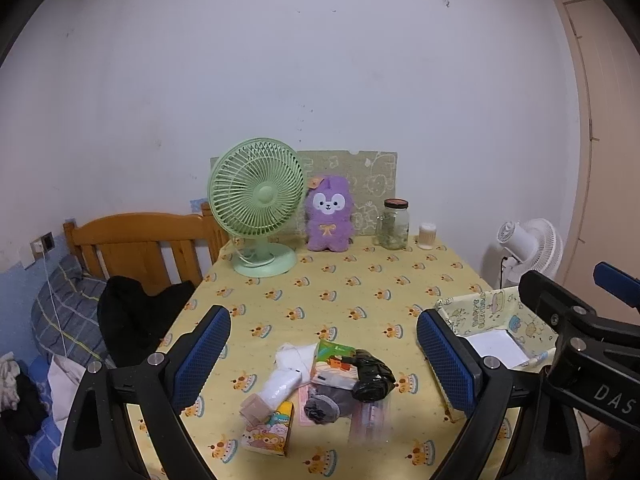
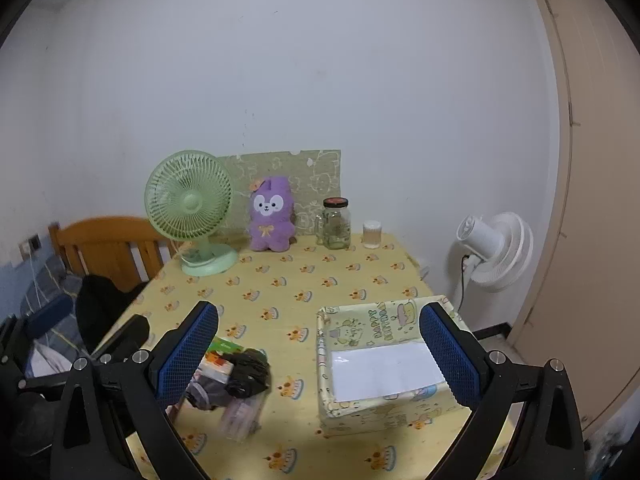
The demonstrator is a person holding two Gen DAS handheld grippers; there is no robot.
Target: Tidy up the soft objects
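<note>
Left gripper (image 1: 324, 356) hovers above the pile of soft objects (image 1: 316, 392), jaws spread wide, nothing between the blue pads. Right gripper (image 2: 320, 356) likewise wide open and empty, held above the table between the pile (image 2: 232, 380) and the fabric box (image 2: 384, 408). Pile sits on the yellow tablecloth (image 1: 360, 280) near the front edge: white cloth bundle (image 1: 288, 376), green tissue pack (image 1: 334, 364), black crumpled bag (image 1: 372, 374), grey sock (image 1: 324, 404), cartoon tissue pack (image 1: 268, 432), all touching or overlapping. Fabric box stands to the right of the pile, apart from it; only a white liner sheet (image 2: 384, 368) shows inside. At the far edge: green desk fan (image 1: 258, 208), purple plush (image 1: 328, 214), glass jar (image 1: 394, 224), small white container (image 1: 427, 236).
</note>
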